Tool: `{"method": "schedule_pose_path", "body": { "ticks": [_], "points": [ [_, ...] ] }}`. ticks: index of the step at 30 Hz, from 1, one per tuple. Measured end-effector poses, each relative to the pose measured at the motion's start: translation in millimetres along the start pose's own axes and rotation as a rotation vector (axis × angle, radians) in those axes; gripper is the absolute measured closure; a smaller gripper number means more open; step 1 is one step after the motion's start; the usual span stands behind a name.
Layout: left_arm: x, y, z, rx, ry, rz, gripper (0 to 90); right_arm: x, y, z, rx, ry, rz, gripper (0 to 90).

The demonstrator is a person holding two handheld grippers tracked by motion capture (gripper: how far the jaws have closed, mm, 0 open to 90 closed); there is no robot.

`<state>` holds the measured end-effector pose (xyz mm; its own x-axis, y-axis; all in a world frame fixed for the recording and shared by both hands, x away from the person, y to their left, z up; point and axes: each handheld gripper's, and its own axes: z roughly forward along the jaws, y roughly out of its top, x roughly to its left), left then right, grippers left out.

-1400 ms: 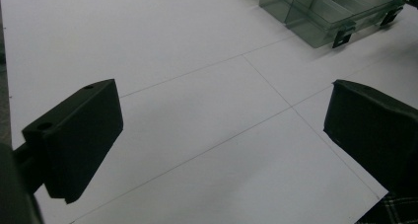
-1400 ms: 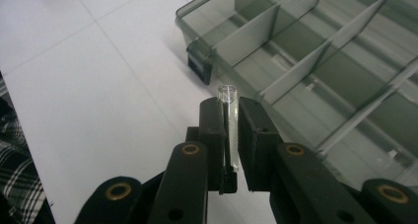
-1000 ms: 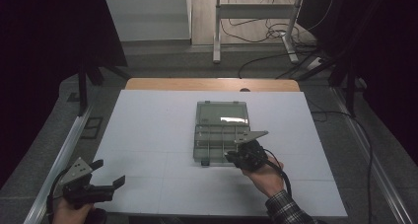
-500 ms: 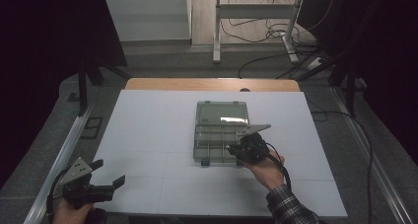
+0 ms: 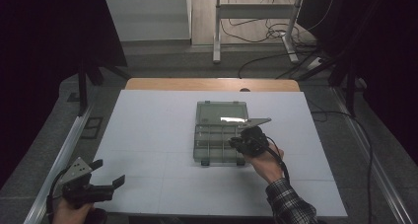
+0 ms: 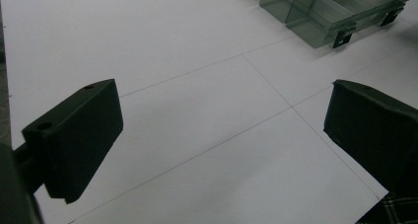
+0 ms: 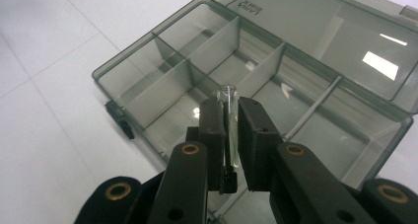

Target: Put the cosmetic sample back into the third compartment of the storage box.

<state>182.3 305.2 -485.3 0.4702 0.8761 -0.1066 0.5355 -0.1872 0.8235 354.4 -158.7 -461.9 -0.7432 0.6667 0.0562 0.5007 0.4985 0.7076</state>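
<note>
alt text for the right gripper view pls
The right gripper, its two black jaws closed on a small clear glass tube, hangs over an open smoky-grey plastic organiser box with divided compartments. The box sits on a white table, lid laid back.

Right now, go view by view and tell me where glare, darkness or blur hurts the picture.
High view: surroundings dark, white table evenly lit, a bright glare streak on the box lid. Right gripper view: window-like reflections on the lid; the near fingers look soft. Left gripper view: the fingers are dark, nearly featureless; the compartment box is slightly blurred.
</note>
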Motion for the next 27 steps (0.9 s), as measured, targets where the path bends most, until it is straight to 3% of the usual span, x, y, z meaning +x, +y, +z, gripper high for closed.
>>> {"method": "schedule_pose_path", "body": {
  "ticks": [27],
  "points": [
    [0.1,0.1,0.5,0.003,0.002,-0.002,1.9,-22.9,17.1,25.7,-0.004,-0.080,0.021,80.8]
  ]
}}
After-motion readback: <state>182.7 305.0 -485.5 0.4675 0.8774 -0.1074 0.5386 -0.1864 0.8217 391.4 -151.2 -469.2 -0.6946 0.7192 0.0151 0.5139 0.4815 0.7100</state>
